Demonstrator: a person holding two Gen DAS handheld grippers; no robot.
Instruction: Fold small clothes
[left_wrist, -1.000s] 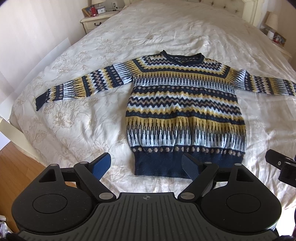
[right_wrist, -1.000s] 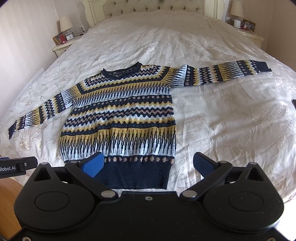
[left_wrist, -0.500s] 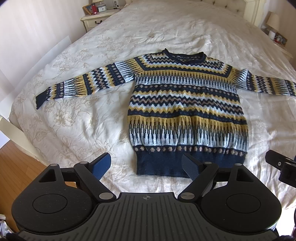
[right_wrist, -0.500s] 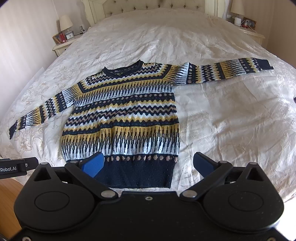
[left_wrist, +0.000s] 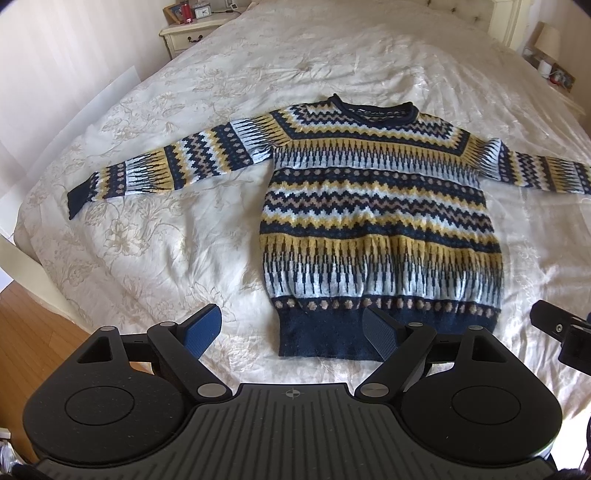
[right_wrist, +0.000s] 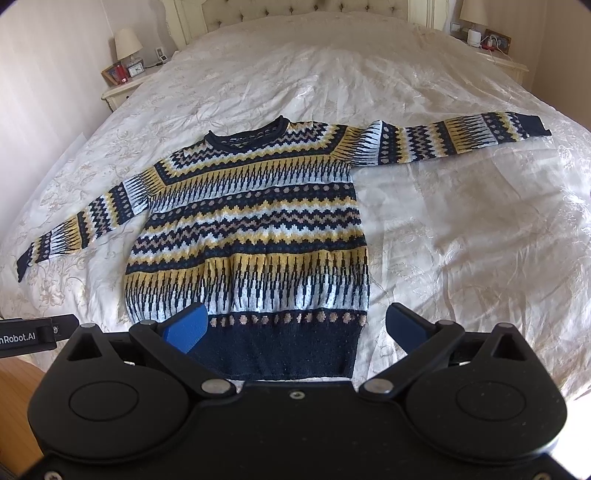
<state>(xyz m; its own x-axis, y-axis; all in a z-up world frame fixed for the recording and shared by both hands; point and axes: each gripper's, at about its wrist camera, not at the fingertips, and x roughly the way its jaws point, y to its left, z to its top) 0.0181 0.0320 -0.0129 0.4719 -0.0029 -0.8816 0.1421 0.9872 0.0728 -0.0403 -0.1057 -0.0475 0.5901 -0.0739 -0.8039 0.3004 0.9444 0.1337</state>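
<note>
A navy, yellow and white patterned knit sweater (left_wrist: 376, 221) lies flat and face up on the bed, both sleeves spread out sideways, navy hem nearest me. It also shows in the right wrist view (right_wrist: 251, 236). My left gripper (left_wrist: 293, 330) is open and empty, hovering just short of the hem's left corner. My right gripper (right_wrist: 295, 325) is open and empty, hovering over the hem's right part. The left sleeve cuff (left_wrist: 79, 195) and right sleeve cuff (right_wrist: 535, 127) lie flat.
The sweater lies on a cream floral bedspread (left_wrist: 147, 236). A nightstand (left_wrist: 192, 35) with a clock stands at the far left, another nightstand (right_wrist: 498, 55) with a lamp at the far right. Wood floor (left_wrist: 33, 332) shows past the bed's near-left edge.
Both grippers have moved slightly forward toward the sweater's hem, so the sweater sits lower and larger in both views. Both stay open and the sweater has not moved.
</note>
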